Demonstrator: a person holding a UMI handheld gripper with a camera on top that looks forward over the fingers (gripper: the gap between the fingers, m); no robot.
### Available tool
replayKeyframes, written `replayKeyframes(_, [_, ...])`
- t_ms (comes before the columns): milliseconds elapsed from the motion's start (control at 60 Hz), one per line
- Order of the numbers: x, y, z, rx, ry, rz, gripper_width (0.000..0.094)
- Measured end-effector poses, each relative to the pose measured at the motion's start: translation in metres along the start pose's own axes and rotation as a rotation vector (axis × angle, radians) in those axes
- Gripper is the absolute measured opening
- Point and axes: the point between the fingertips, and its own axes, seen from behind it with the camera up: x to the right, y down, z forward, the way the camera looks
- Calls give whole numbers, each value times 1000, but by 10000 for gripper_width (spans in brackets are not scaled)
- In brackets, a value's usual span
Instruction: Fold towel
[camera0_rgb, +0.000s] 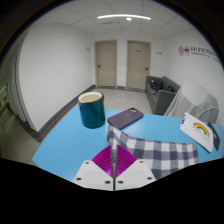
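Observation:
A grey and white checked towel lies on the blue table, spreading from my fingers to the right. My gripper is shut on the towel's near left corner; a thin strip of cloth rises between the magenta pads, which meet along their length. The pinched corner stands a little above the table top. The part of the towel under the fingers is hidden.
A dark teal mug stands beyond the fingers to the left. A dark phone lies beyond the towel. A white card with a rainbow print lies at the right. A room with two doors lies beyond the table.

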Motion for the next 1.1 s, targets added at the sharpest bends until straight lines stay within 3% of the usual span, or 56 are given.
replayKeyframes(133, [78,-38,-43,77,59,44,8])
replayKeyframes(250, [167,-29,-61,73,174,46,28])
replayKeyframes(533, [272,66,-50,-118,286,194,42])
replayKeyframes(567, [275,69,-50,-127,285,210,75])
replayKeyframes(617, [277,73,-55,-153,287,219,209])
replayKeyframes(717, [288,59,-78,-110,343,194,758])
replayKeyframes(750, [286,57,-88,-107,352,193,859])
replayKeyframes(800, [275,51,-105,-100,341,199,826])
replayKeyframes(1100, [180,42,-228,1,294,248,847])
